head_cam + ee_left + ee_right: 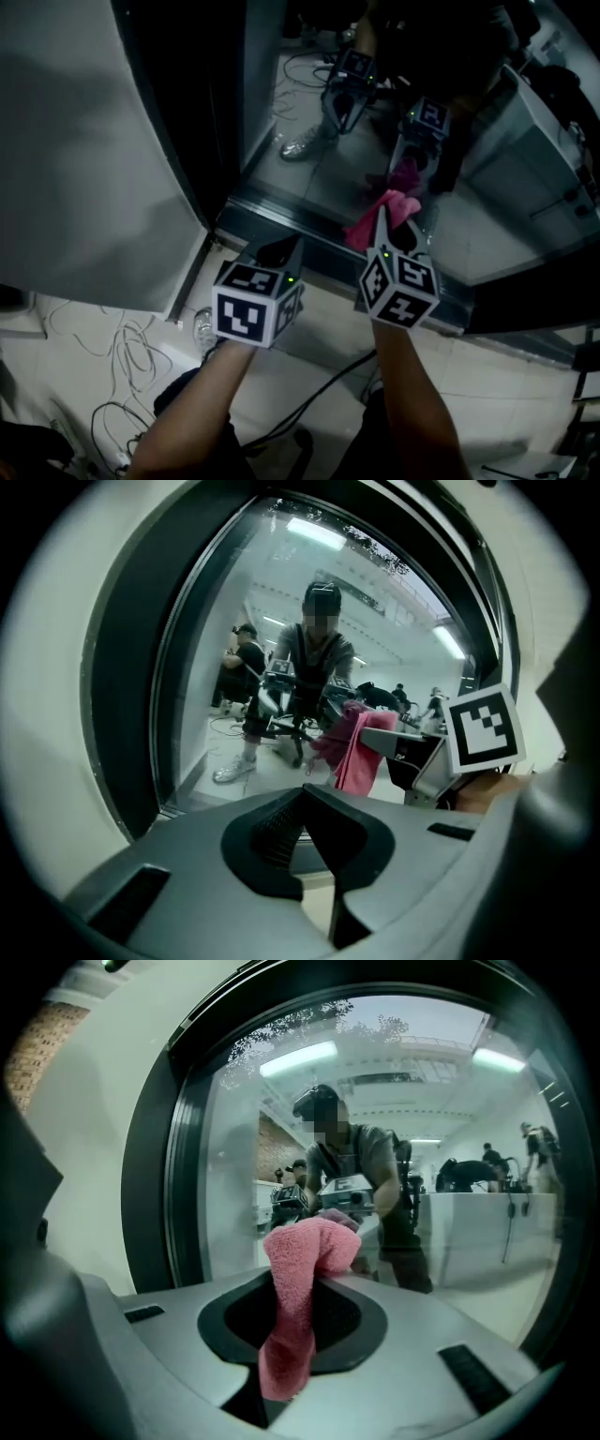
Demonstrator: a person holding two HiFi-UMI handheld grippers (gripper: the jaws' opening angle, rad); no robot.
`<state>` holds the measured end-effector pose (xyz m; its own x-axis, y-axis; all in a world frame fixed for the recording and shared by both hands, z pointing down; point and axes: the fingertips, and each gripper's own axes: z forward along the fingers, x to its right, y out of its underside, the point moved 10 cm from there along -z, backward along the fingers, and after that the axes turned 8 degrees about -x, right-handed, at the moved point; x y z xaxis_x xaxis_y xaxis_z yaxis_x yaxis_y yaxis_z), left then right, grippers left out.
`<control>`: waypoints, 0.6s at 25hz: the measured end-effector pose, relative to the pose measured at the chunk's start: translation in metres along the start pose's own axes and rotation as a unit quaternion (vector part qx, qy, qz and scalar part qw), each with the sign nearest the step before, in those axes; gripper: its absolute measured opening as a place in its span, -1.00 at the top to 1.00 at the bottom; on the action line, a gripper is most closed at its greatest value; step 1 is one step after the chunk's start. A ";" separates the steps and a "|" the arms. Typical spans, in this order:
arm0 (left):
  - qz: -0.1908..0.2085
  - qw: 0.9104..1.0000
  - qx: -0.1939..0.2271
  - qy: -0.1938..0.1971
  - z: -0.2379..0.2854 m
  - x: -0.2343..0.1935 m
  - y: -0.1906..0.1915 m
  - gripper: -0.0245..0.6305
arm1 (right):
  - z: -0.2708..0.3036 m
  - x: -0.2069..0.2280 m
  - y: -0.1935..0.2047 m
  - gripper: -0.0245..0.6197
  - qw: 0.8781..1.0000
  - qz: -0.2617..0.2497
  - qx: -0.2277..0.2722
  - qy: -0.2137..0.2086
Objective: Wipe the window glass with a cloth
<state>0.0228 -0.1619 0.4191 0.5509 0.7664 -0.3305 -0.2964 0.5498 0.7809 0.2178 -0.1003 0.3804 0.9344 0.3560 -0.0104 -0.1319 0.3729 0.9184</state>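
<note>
Two grippers face one window glass [305,164]. The left gripper [286,248] has its jaws pressed together on nothing. Just beside it, the right gripper [382,225] pinches one pink cloth [394,204], bunched beyond its tips against the glass.

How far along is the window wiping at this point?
Done: the pink cloth is clamped in the right gripper's jaws. In hand: it is held up against the window glass, meeting its own reflection. Remaining: the wiping itself, since no wiped patch shows. The left gripper is shut and empty.
</note>
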 end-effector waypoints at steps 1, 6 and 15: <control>-0.003 1.000 -0.001 -0.004 0.000 -0.004 0.002 0.93 | 0.002 -0.006 -0.001 0.70 1.000 -0.003 0.000 -0.005; -0.026 0.999 0.000 -0.025 -0.013 -0.032 0.008 0.93 | 0.018 -0.041 -0.007 0.70 0.999 -0.016 0.003 -0.031; -0.056 0.997 0.004 -0.056 -0.035 -0.070 0.020 0.93 | 0.041 -0.089 -0.008 0.70 0.998 -0.027 0.003 -0.063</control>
<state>-0.0486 -0.1929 0.4391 0.6638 0.6584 -0.3548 -0.2220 0.6265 0.7471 0.1493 -0.1698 0.3899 0.9743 0.2251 -0.0099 -0.0792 0.3833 0.9202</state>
